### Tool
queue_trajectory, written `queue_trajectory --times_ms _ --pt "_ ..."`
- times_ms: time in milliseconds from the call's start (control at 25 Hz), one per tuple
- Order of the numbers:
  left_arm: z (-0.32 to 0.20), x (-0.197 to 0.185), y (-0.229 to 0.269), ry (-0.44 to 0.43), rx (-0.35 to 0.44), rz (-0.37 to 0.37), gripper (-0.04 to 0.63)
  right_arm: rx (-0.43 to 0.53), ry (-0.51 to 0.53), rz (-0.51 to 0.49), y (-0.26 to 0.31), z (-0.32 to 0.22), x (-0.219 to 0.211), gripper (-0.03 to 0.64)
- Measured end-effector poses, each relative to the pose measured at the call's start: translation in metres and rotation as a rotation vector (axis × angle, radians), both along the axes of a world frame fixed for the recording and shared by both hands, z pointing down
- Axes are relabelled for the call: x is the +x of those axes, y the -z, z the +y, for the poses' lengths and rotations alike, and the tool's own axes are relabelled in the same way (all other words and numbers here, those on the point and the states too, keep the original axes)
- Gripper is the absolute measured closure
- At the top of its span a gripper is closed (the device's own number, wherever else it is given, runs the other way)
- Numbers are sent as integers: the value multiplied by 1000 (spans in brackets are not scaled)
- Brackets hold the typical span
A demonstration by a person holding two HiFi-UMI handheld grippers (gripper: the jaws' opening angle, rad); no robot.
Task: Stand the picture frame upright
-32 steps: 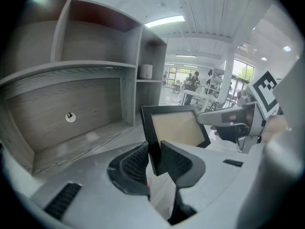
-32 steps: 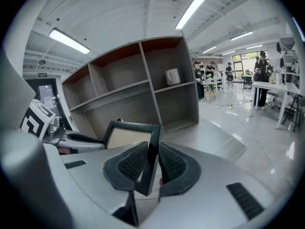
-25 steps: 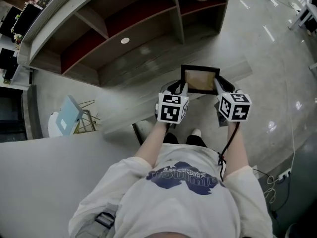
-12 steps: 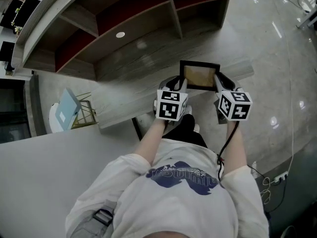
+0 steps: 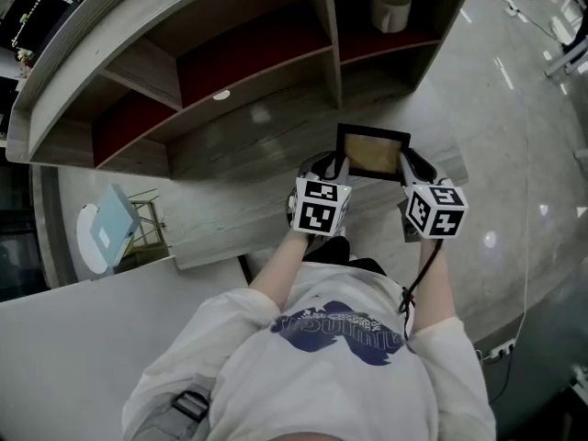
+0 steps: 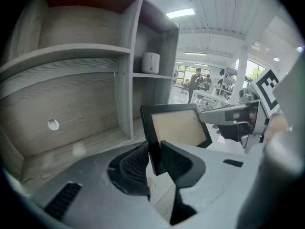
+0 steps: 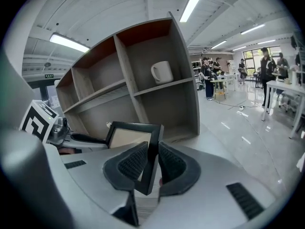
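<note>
A black picture frame with a tan panel is held upright over the grey wooden desk surface. My left gripper is shut on its left edge, and my right gripper is shut on its right edge. In the left gripper view the picture frame runs between the ribbed pads, with the right gripper beyond it. The right gripper view shows the picture frame edge-on between the pads, with the left gripper at the far side. Whether the frame's lower edge touches the desk is hidden.
A shelf unit with red-backed compartments rises behind the desk; a white mug stands in its right compartment. A light blue chair stands at the left. A cable and power strip lie on the glossy floor at the right. People stand far off.
The view has shifted, so the shelf and the mug now show more fully. Both grippers keep their hold on the frame, which stays upright between them.
</note>
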State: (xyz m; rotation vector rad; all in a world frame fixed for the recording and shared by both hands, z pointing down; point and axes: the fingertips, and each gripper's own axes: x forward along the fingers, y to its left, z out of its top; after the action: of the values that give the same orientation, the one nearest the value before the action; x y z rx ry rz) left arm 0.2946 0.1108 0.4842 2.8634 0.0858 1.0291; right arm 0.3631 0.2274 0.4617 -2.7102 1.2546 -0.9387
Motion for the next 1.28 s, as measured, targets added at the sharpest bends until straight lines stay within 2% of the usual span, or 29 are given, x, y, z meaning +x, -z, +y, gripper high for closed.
queue_trajectory --times_ms 320,520,840,1120,1280 --pt "-29 14 -11 109 -13 -25 511 -18 119 -6 -8 -37 25 552" --pt "-37 21 -25 228 -6 -26 511 -6 263 -23 -19 -55 42 555" --pt "-22 33 -45 427 0 -49 511 -17 492 -30 -31 -56 69 560" --pt "-24 43 -67 506 25 -37 512 -54 635 -13 -46 -63 79 569" --pt "-38 47 -79 509 40 -32 512 -69 660 6 -57 -77 81 572"
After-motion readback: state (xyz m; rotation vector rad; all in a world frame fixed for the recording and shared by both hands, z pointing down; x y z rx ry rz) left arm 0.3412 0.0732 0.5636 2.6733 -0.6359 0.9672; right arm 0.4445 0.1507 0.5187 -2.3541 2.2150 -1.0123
